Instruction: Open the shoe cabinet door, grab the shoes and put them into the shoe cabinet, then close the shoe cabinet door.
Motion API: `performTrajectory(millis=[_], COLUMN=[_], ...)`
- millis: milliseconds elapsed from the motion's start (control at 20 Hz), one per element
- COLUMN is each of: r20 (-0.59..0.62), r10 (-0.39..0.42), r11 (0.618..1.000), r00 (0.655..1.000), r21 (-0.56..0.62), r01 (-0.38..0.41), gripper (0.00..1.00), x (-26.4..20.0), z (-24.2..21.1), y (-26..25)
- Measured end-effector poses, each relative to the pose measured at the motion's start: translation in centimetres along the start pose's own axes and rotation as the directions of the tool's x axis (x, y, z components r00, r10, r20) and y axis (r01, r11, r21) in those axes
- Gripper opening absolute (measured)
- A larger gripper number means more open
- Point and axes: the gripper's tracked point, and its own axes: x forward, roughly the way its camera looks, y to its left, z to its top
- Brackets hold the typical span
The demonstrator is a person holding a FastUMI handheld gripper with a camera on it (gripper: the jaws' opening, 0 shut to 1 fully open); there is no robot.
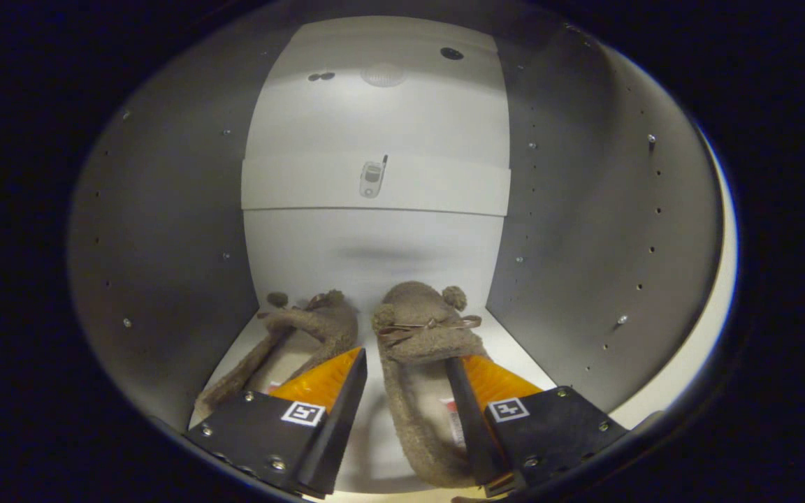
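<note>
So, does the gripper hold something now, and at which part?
Nothing is held. The gripper is open; the right fuzzy brown slipper lies on the white cabinet floor, partly between the fingers, which do not press it.

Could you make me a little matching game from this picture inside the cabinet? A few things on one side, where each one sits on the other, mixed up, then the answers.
Things:
1. left slipper
2. right slipper
3. gripper
4. cabinet back panel

Places or states:
A. open, with one finger resting inside a slipper
B. upright, far beyond both slippers
C. on the cabinet floor, beside the left finger, on its outer side
D. on the cabinet floor, its near edge lying between the two fingers

Pairs: 1-C, 2-D, 3-A, 4-B
</note>
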Motion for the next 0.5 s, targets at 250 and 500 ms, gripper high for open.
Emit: performTrajectory(millis=[250,500], r20=[-0.063,-0.044], r10=[0.026,0.019], r11=[0.994,0.989], r00=[0.998,0.999], r21=[0.108,0.148], r01=[-0.019,-0.012], gripper=[0.7,0.7], x=[-0.5,-2.5], z=[-0.2,0.6], y=[-0.6,-1.8])
